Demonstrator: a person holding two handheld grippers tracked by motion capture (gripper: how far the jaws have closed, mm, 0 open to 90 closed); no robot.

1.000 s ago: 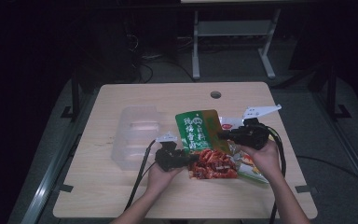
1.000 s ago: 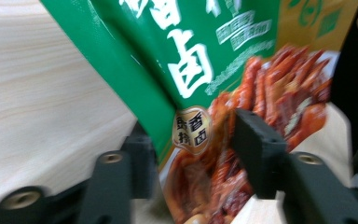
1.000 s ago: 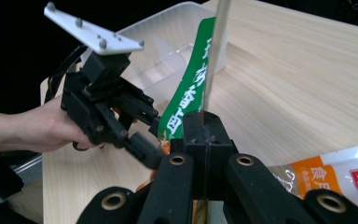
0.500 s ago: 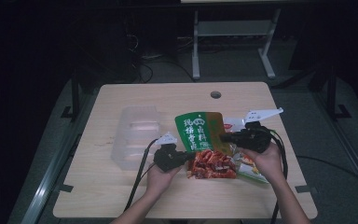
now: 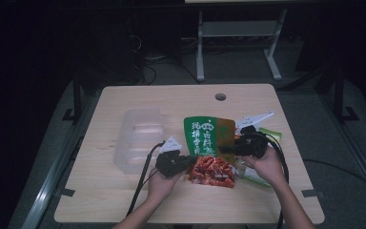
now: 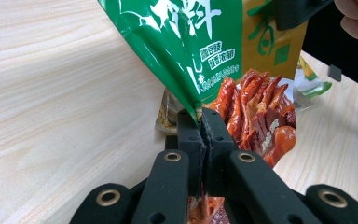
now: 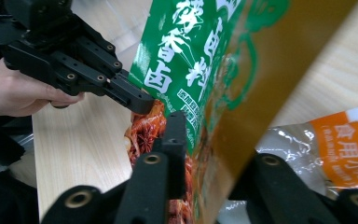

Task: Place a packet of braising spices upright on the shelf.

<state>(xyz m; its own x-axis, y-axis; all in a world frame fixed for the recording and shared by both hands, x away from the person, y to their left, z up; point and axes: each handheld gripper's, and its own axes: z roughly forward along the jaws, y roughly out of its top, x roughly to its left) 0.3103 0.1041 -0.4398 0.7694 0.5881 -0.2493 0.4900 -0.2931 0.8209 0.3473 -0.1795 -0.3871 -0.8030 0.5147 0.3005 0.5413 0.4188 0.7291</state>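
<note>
A green and gold seasoning packet (image 5: 208,136) with red food pictured on its lower part (image 5: 213,171) is held up off the wooden table (image 5: 171,102) between both hands. In the left gripper view the left gripper (image 6: 200,122) is shut on the packet (image 6: 186,42) at its lower edge. The right gripper (image 5: 225,149) reaches in from the right. In the right gripper view its jaws have just been opening, and the packet (image 7: 191,70) passes between them while the right gripper (image 7: 209,135) stands open. The far jaw is hidden behind the packet. The left gripper (image 7: 140,100) bites the packet's edge there.
A clear plastic tray (image 5: 140,138) lies left of the hands. More packets lie under the right hand, one white and orange (image 7: 349,144), one clear and green (image 5: 269,133). A round hole (image 5: 220,97) sits near the table's far edge.
The left gripper has closed on the packet's lower edge. The right gripper's jaws have spread apart around the packet. Both hands stay where they were.
</note>
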